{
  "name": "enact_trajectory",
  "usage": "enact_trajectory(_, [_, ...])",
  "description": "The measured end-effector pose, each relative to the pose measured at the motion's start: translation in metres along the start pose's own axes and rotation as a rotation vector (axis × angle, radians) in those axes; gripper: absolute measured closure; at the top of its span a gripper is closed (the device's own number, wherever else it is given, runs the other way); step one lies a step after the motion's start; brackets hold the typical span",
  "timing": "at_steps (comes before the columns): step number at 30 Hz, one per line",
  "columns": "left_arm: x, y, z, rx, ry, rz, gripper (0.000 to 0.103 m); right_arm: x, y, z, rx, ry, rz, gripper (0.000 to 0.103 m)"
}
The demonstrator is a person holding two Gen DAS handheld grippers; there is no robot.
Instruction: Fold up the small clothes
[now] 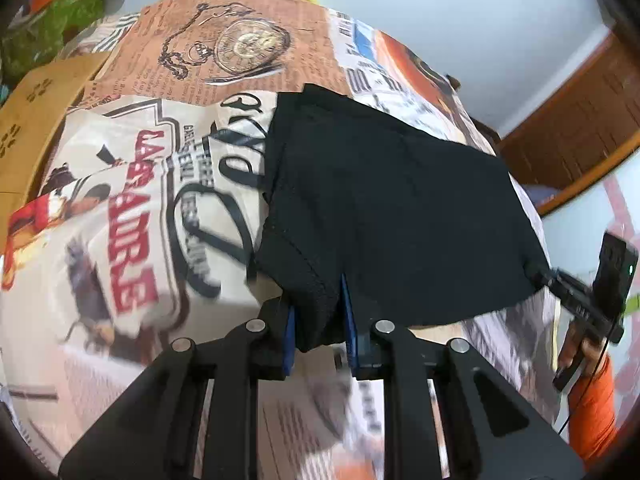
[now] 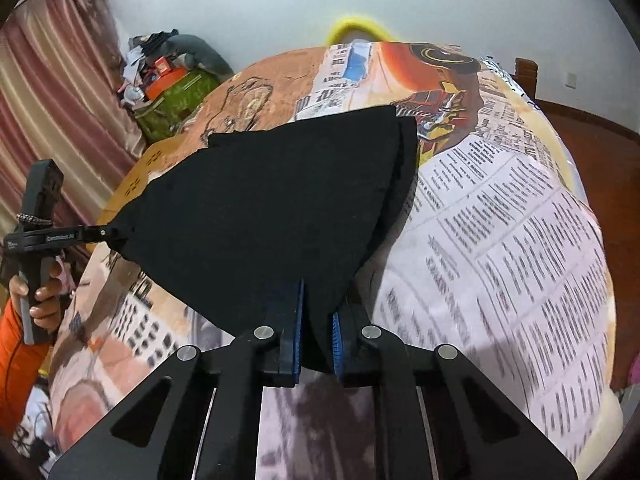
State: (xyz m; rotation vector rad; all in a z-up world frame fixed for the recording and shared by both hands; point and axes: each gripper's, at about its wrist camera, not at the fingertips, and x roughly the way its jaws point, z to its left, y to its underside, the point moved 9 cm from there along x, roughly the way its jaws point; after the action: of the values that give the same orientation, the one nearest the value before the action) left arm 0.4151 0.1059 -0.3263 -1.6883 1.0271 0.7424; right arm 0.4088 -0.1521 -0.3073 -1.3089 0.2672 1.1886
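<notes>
**Black garment held at two corners over a printed bedspread**

The black garment (image 1: 384, 208) lies partly spread on a bedspread (image 1: 132, 184) printed with newspaper text, a pocket watch and a vintage car, its near edge raised where the two tools grip it. Left wrist view: the left hand-held gripper (image 1: 320, 320) is nearly closed, its blue pads (image 1: 291, 332) pressing a bunched fold of the garment's near left corner. At the right margin of this view the right hand-held gripper (image 1: 538, 270) clamps the opposite near corner, carried by a hand (image 1: 580, 350) with an orange sleeve (image 1: 592, 412). A tan cardboard box (image 1: 36, 128) with paw marks sits at the far left, beside the bed. Right wrist view: the left hand-held gripper (image 2: 114, 234) pinches the garment (image 2: 272, 208) from the left margin, and the right hand-held gripper (image 2: 318, 328) is narrowed onto the fabric's near point. The cloth stretches between both grips. Pink curtains (image 2: 60, 92) hang at the left, with a pile of clutter (image 2: 168, 76) behind the bed.
</notes>
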Motion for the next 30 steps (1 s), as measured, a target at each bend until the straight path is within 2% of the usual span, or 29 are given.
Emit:
enact_trajectory(4, [-0.014, 0.031, -0.007, 0.034, 0.001, 0.032, 0.083, -0.013, 0.018, 0.005, -0.013, 0.0, 0.015, 0.093])
enact_trajectory(8, [-0.027, 0.061, -0.009, 0.083, -0.035, 0.031, 0.081, -0.022, 0.044, 0.01, -0.029, 0.012, 0.044, 0.093])
enact_trajectory(12, [-0.038, 0.081, -0.003, 0.132, -0.114, 0.011, 0.075, -0.021, 0.064, 0.012, -0.036, 0.03, 0.072, 0.093])
enact_trajectory(15, [-0.04, 0.092, 0.006, 0.123, -0.139, 0.014, 0.074, -0.019, 0.068, 0.013, -0.044, 0.05, 0.078, 0.093])
enact_trajectory(17, [-0.042, 0.097, 0.021, 0.131, -0.236, 0.008, 0.074, -0.019, 0.068, 0.013, -0.049, 0.064, 0.075, 0.093])
enact_trajectory(19, [-0.043, 0.102, 0.035, 0.113, -0.272, 0.021, 0.074, -0.019, 0.067, 0.013, -0.052, 0.072, 0.074, 0.093])
enact_trajectory(22, [-0.05, 0.105, 0.046, 0.063, -0.253, 0.022, 0.074, -0.019, 0.067, 0.014, -0.065, 0.086, 0.074, 0.093])
enact_trajectory(26, [-0.067, 0.09, 0.039, 0.052, -0.214, -0.039, 0.072, -0.026, 0.066, 0.014, -0.047, 0.098, 0.069, 0.089])
enact_trajectory(28, [-0.073, 0.078, 0.031, 0.057, -0.19, -0.068, 0.066, -0.031, 0.065, 0.013, -0.035, 0.096, 0.057, 0.08])
enact_trajectory(30, [-0.071, 0.063, 0.023, 0.062, -0.173, -0.088, 0.054, -0.039, 0.059, 0.012, -0.032, 0.103, 0.026, 0.063])
